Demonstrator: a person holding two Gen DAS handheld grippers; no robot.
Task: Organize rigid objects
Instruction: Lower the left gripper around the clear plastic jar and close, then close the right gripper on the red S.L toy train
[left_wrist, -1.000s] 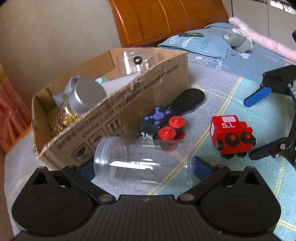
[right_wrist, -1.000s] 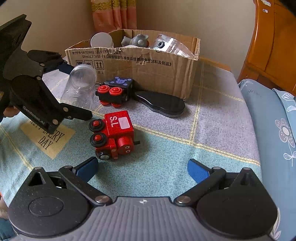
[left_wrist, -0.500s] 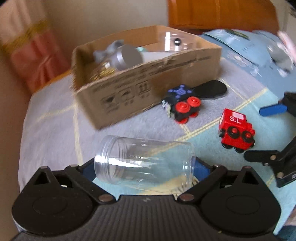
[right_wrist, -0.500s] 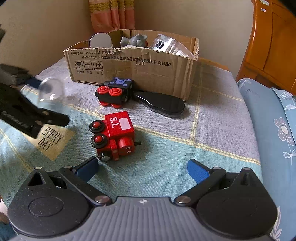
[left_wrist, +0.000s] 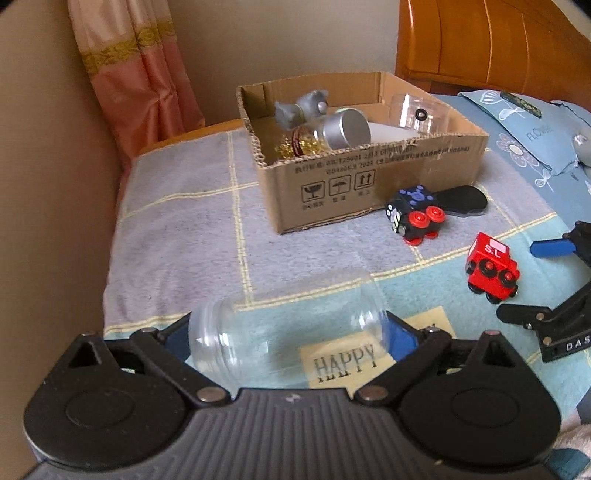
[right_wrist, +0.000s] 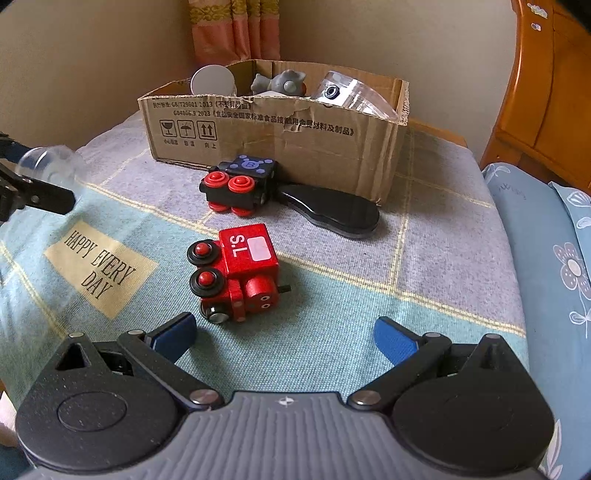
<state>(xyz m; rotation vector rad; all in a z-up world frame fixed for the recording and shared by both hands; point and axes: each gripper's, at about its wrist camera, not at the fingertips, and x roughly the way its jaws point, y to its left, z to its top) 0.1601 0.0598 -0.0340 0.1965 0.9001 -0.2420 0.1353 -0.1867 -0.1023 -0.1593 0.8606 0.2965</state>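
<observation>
My left gripper (left_wrist: 288, 332) is shut on a clear plastic jar (left_wrist: 284, 325), held sideways above the blanket, short of the cardboard box (left_wrist: 369, 184). The jar also shows at the left edge of the right wrist view (right_wrist: 48, 166). My right gripper (right_wrist: 284, 332) is open and empty, just behind a red toy train (right_wrist: 236, 273) lying on its side. A black toy train with red wheels (right_wrist: 236, 184) and a flat black object (right_wrist: 332, 210) lie by the box (right_wrist: 273, 140).
The box holds a silver-lidded jar (left_wrist: 343, 129), a grey toy (left_wrist: 303, 107) and a clear container (left_wrist: 417, 110). A curtain (left_wrist: 136, 66) hangs at the back left, a wooden headboard (left_wrist: 491, 40) at the back right. A blue pillow (left_wrist: 524, 129) lies right.
My left gripper has pulled back and swung left with the jar, away from the box. The right gripper has barely moved.
</observation>
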